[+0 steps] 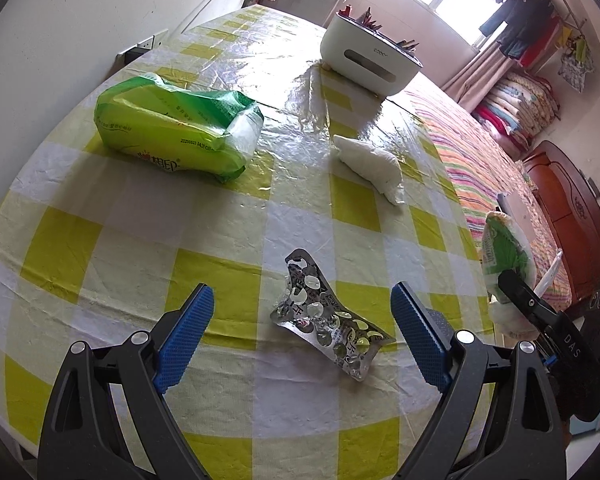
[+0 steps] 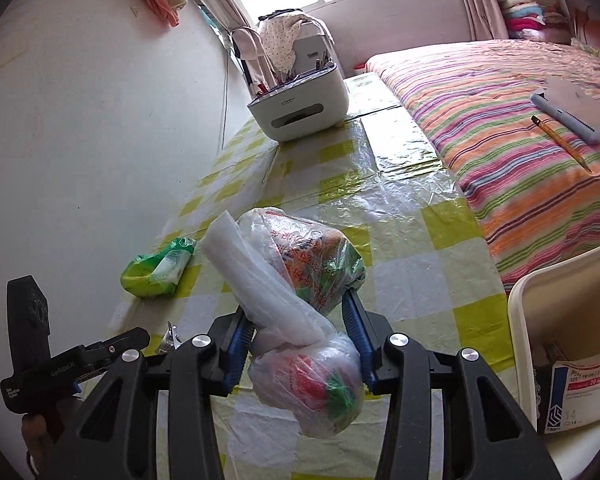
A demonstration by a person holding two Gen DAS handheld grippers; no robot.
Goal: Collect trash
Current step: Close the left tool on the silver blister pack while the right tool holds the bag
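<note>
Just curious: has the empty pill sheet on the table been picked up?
No, the pill sheet lies flat on the checked tablecloth between the open left tool.

Readable text: "DAS" on the right gripper [image 1: 512, 280] body; "20250523" on the green tissue pack [image 1: 172, 132]; "14" and "20" on the white carton [image 2: 580, 392]; "GenRobot.AI" on the left gripper [image 2: 140, 338] body.

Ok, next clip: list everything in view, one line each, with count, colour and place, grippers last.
blister pack: one, silver, between the left gripper's fingers, on the table
tissue pack: one, green, far left
crumpled tissue: one, white, mid-table
tissue box: one, white, far end
tablecloth: one, yellow-white check
bin: one, white, right edge
bed: one, striped cover, right
tied plastic bag: one, clear, clamped in right gripper
left gripper: open
right gripper: shut on bag
</note>
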